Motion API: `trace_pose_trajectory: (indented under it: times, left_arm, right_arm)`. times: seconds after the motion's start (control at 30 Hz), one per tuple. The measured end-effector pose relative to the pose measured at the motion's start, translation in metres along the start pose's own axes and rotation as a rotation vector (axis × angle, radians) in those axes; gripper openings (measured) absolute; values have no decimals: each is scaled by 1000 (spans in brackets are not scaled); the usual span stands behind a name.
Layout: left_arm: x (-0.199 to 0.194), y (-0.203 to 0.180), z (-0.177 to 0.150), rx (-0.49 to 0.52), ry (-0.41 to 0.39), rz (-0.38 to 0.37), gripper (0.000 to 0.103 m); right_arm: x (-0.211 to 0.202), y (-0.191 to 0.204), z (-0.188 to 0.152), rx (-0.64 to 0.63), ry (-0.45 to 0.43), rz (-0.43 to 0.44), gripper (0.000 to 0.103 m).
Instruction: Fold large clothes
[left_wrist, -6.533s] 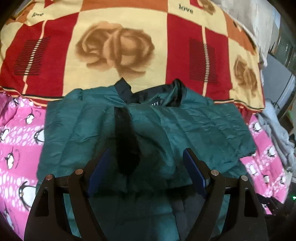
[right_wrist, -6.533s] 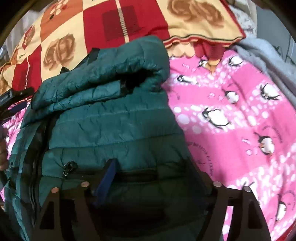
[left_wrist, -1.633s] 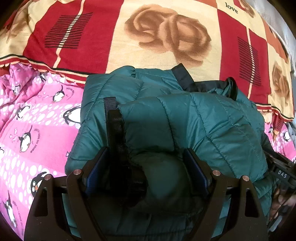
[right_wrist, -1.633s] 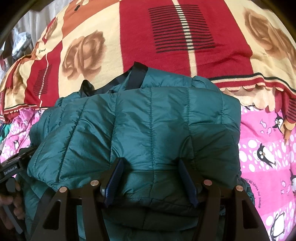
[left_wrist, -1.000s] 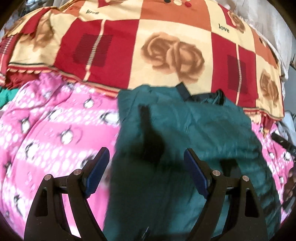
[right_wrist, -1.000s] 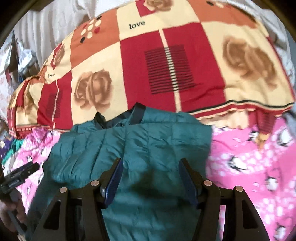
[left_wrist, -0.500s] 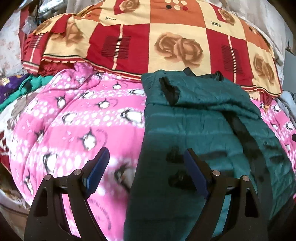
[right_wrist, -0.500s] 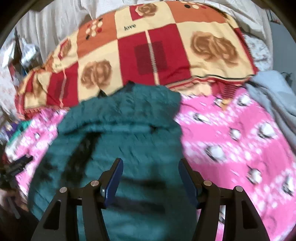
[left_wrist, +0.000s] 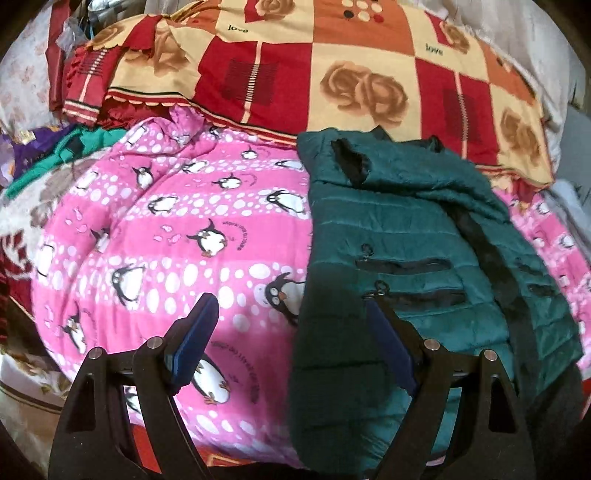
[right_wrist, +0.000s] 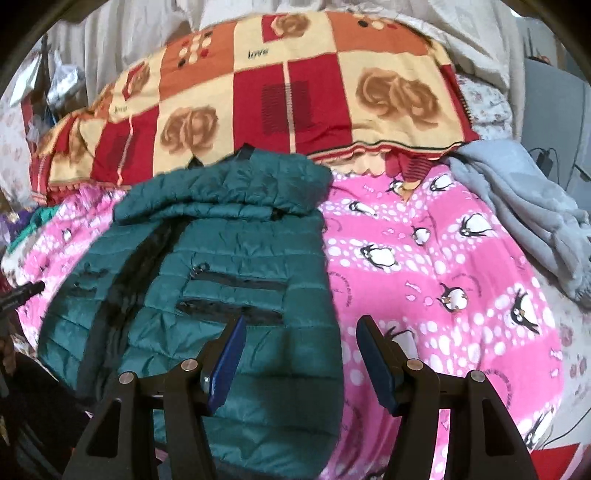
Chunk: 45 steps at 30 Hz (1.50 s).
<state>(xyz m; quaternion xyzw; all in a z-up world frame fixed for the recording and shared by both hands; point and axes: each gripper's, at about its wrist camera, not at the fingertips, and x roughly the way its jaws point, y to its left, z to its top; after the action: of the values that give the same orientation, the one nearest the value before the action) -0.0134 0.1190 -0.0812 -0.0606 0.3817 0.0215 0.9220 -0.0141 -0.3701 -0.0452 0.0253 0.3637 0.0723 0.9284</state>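
A dark green quilted jacket (left_wrist: 413, 251) lies on the pink penguin blanket, sleeves folded across its upper part, black zipper and pocket openings facing up. It also shows in the right wrist view (right_wrist: 221, 258). My left gripper (left_wrist: 291, 332) is open and empty, held above the jacket's left edge near the hem. My right gripper (right_wrist: 299, 347) is open and empty, held above the jacket's right edge near the hem. Neither touches the cloth.
A pink penguin blanket (left_wrist: 166, 240) covers the bed. A red and cream rose blanket (left_wrist: 332, 74) lies behind it. A grey garment (right_wrist: 524, 206) is piled at the right. Green and purple clothes (left_wrist: 48, 147) lie at the far left.
Both grippers have let go of the folded-over jacket top and pulled back toward the hem. The view has widened to show the whole jacket and bed.
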Motion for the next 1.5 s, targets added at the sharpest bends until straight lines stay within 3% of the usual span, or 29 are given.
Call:
trace_pose_trajectory:
  times: [0.07,0.17,0.27,0.4,0.5,0.57,0.67,0.77,0.87,0.93,1.37,1.5]
  left_arm:
    - [1,4,-1,-15,1,-23,83]
    - [3,9,-1,-45,-6,-28,83]
    - [3,7,-3,-66,-13,-40,83]
    - [-5,-16,-12,-12,-50,-117,83]
    - [-4,-48,-26,100,-53,-171,83]
    - [11,-66,-35,170,8,-137,83]
    - [42,-71,-42,187,131,-51,83]
    - [44,-69,-41,168,133,-58,84]
    - [50,-65,-44,142,163,-39,103]
    - [57,-58,-47,98,188,-59,103]
    - [48,-51,-51,73,130,-79,103]
    - [41,-40,-47,28,110,-105,103]
  right_arm:
    - [-14,-6,-5,28,-37,32,60]
    - [-22,-9,-12,43,-57,38,70]
    - [-23,-11,-20,49,-62,29,70]
    - [-11,-6,-26,58,-35,42,70]
    - [4,13,-31,13,5,70,70]
    - [18,23,-34,-21,44,75,70]
    - [46,20,-41,4,152,82,70]
    - [66,8,-50,73,231,124,71]
    - [68,2,-52,100,241,154,72]
    - [70,4,-53,86,259,158,76]
    - [85,25,-51,34,343,154,102]
    - [87,29,-49,8,357,137,103]
